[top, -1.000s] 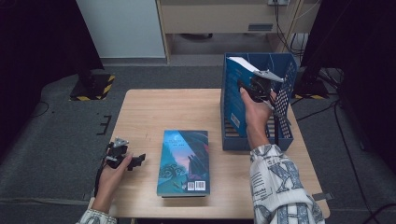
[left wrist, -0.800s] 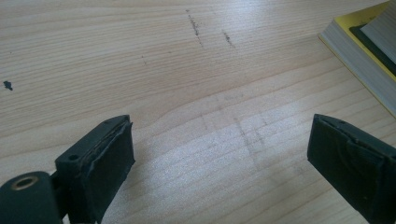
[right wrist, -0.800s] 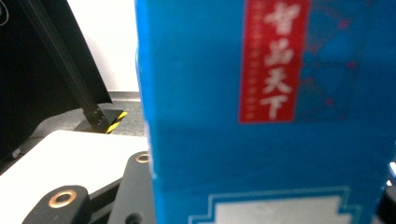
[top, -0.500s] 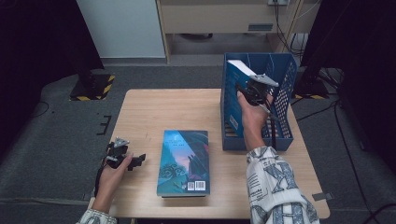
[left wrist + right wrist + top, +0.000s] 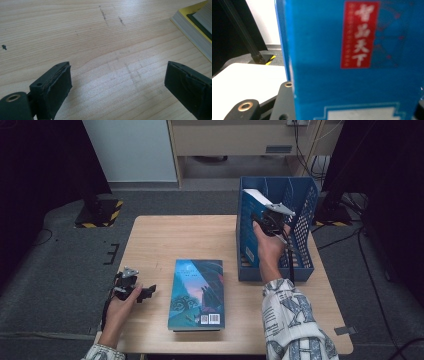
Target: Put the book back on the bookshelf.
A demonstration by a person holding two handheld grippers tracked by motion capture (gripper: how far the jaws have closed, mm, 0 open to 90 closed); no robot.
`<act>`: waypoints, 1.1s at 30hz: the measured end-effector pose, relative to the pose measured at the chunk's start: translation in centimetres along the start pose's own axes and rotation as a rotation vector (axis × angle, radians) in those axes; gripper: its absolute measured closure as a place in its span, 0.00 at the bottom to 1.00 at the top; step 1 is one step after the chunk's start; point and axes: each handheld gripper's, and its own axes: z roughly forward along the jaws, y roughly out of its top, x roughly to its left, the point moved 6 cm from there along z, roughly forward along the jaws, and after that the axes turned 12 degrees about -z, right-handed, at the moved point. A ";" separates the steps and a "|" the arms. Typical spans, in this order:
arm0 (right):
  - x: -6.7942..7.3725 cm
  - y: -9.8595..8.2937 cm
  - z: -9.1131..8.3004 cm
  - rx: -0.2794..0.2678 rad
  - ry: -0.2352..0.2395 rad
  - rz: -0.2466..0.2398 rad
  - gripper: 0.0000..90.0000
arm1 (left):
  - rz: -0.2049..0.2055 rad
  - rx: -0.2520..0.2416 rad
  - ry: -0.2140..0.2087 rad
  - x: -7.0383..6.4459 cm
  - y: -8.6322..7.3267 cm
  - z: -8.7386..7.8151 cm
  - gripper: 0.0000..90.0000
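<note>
High view: right gripper (image 5: 266, 221) holds blue book (image 5: 251, 227) upright inside file box (image 5: 305, 202)

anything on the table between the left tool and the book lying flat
No: bare wood between the left tool and the flat book, seen in the high view and the left gripper view.

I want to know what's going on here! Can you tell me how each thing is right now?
Left gripper: jaws open, holding nothing, low over the table.
Right gripper: jaws shut on the blue book.
Blue book: upright, tilted, in the blue file box.
Blue file box: standing on the table.
Second book: lying flat, closed.
</note>
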 end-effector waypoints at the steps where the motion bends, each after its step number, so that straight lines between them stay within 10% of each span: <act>1: 0.0 0.0 0.0 0.002 0.001 -0.004 0.68 | 0.000 0.000 -0.001 0.0 0.0 0.0 0.07; 33: 0.5 -0.4 -1.5 0.084 0.025 -0.032 0.66 | 0.011 0.006 0.002 -0.1 -0.1 0.0 0.07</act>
